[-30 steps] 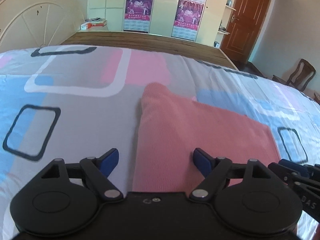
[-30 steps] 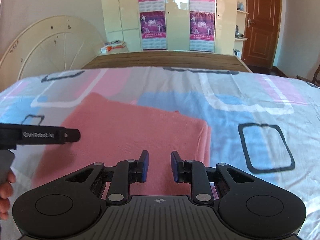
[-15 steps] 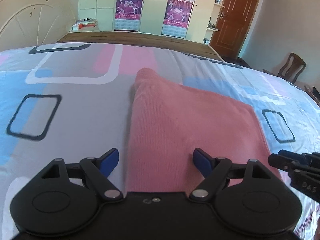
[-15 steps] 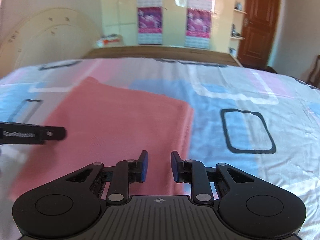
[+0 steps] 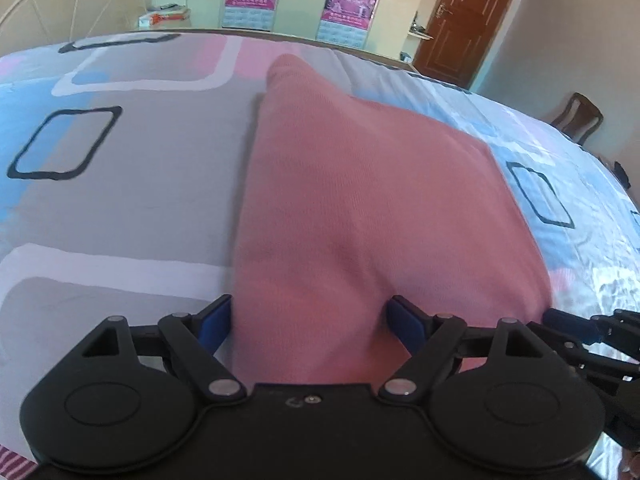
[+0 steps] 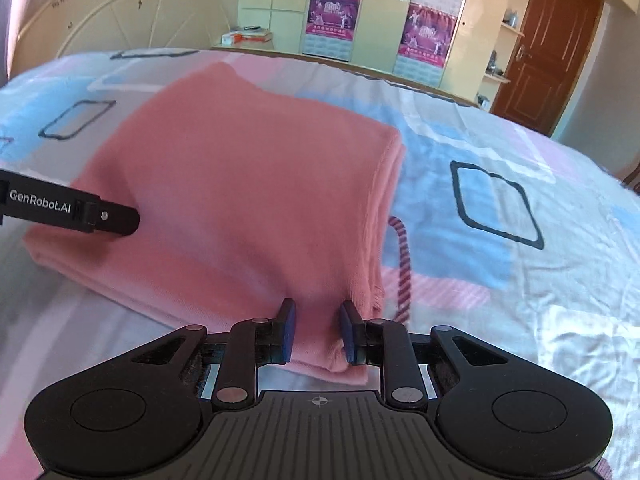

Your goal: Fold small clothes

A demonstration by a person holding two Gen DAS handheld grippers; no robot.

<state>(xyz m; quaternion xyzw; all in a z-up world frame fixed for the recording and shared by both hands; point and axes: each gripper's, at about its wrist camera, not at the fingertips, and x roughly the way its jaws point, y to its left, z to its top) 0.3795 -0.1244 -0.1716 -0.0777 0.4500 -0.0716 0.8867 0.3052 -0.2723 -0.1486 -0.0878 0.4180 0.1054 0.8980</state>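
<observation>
Cloth [image 5: 360, 208], 1 pink piece on bedsheet [image 5: 120, 200], lies between 2 released tongs, left [image 5: 308, 320] and right [image 6: 316, 330].

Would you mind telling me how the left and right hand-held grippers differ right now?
The left hand-held gripper stands wide open, straddling the pink garment's edge; the right hand-held gripper is much narrower, with a fold of cloth between its pads. Left sits at the garment's left side, right near its right corner. Both have blue pads.

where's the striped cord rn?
Right wrist view: the striped cord lies on the bedsheet, poking out from the pink cloth's right edge, just beyond the right gripper.
</observation>
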